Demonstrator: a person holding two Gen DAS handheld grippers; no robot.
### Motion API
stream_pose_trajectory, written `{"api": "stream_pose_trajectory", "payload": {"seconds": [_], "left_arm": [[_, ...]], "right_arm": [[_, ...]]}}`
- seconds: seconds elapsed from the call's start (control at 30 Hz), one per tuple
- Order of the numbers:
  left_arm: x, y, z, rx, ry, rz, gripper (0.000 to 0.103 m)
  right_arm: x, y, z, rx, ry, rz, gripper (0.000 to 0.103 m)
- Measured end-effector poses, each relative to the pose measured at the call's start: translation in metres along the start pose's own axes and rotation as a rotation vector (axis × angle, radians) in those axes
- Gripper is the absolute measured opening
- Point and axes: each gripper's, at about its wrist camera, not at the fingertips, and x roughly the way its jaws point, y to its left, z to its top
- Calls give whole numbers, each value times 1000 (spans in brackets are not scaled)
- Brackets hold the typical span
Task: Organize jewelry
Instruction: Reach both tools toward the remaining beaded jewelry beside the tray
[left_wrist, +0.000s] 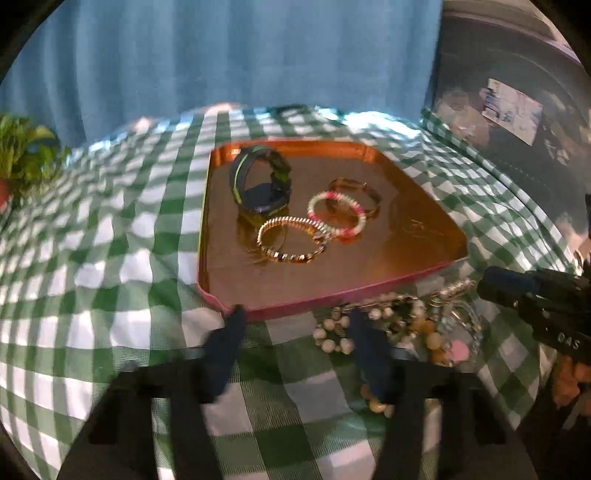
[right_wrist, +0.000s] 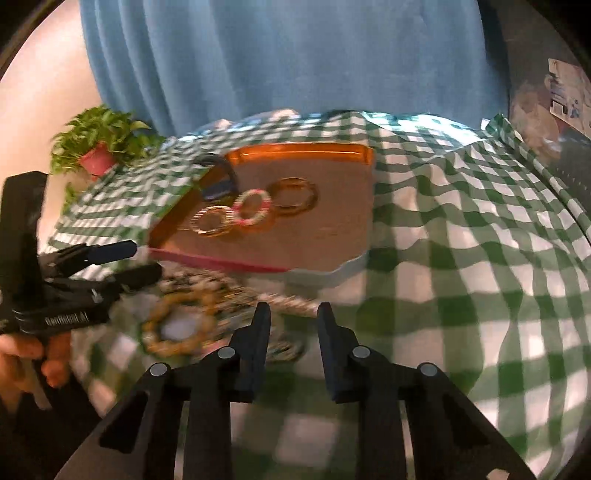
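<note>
A copper tray (left_wrist: 417, 236) with a pink rim sits on the green checked cloth. In it lie a dark watch (left_wrist: 260, 184), a gold bangle (left_wrist: 291, 240), a pink-and-white beaded bracelet (left_wrist: 337, 214) and a brown bangle (left_wrist: 356, 194). A pile of loose jewelry (left_wrist: 406, 325) lies on the cloth just in front of the tray. My left gripper (left_wrist: 295, 314) is open and empty at the tray's near edge, left of the pile. My right gripper (right_wrist: 293, 308) is open and empty, just behind the pile (right_wrist: 177, 325). The tray (right_wrist: 332, 236) shows ahead of it.
A potted plant (right_wrist: 98, 147) stands at the far left of the table. A blue curtain (left_wrist: 221, 55) hangs behind. The right gripper shows in the left wrist view (left_wrist: 491, 284), and the left gripper shows in the right wrist view (right_wrist: 144, 262). Checked cloth (right_wrist: 480, 258) spreads to the right.
</note>
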Motion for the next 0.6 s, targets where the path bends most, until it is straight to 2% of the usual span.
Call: {"api": "stream_pose_trajectory", "payload": {"seconds": [0.07,0.1,0.17,0.27,0.33,0.43,0.47,0.5,0.53,0.6], "left_arm": [[5,3,-1,-9,13,-33,30],[9,4,-1,-15,32,-59,29],[11,3,-2,-16,36,-81,29],[13,-4,-3,17,17,-52,30],[13,-10,-5,50,10,-31,31],[9,-11,-10,65,9,-25,29],[8,-11,-11,72,11,-21,21],[6,-11,-12,81,17,-24,8],[5,-9,-12,79,21,-15,8],[-1,1,-15,52,22,5,8]], "right_arm": [[8,-9,2,14,18,18,16],[12,-12,3,16,28,24,15],[19,-17,2,33,57,38,15],[21,-12,1,7,54,30,17],[23,-4,1,-49,54,11,21],[25,10,-2,-146,42,-47,22],[26,13,-3,-160,39,-61,21],[26,13,-3,-164,37,-69,21],[26,13,-3,-159,36,-70,21],[25,12,-3,-166,35,-95,11]]}}
